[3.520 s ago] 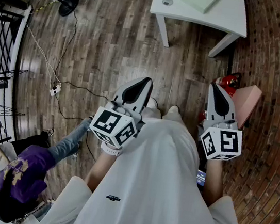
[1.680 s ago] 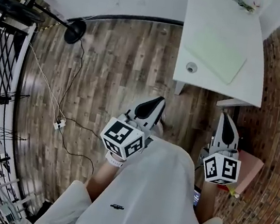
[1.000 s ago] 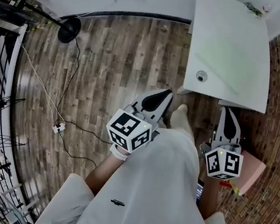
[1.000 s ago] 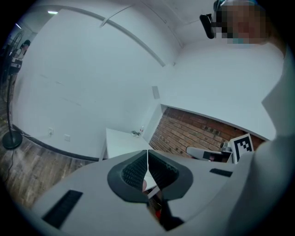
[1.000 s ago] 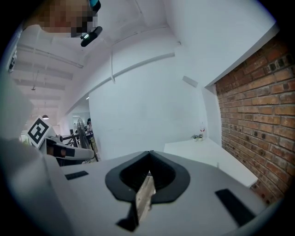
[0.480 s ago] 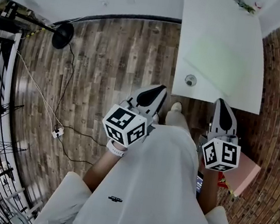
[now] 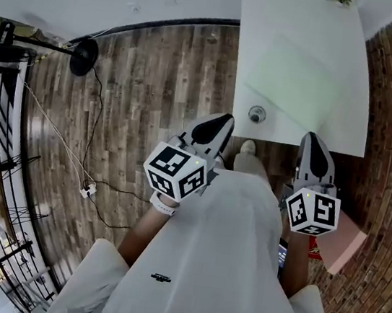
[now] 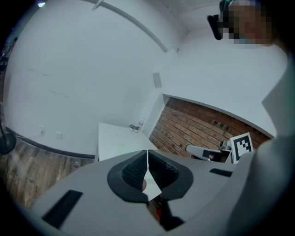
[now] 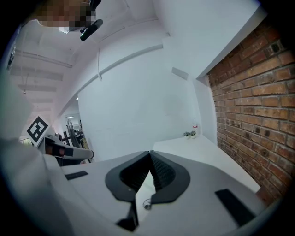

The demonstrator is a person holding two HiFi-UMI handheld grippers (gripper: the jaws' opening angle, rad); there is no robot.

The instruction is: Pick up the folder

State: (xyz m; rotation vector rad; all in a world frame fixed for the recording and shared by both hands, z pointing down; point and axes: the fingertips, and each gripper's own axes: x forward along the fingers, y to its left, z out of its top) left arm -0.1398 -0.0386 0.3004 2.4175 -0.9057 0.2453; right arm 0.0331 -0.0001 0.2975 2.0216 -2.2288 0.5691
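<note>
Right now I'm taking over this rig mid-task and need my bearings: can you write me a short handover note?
Left tongs: shut, empty, beside the white table's near left corner.
Right tongs: shut, empty, at the table's near edge.
Pale green flat folder: lying on the table, untouched.
Done: nothing picked up yet.
Left: reach in, open, grip the folder and lift it.
</note>
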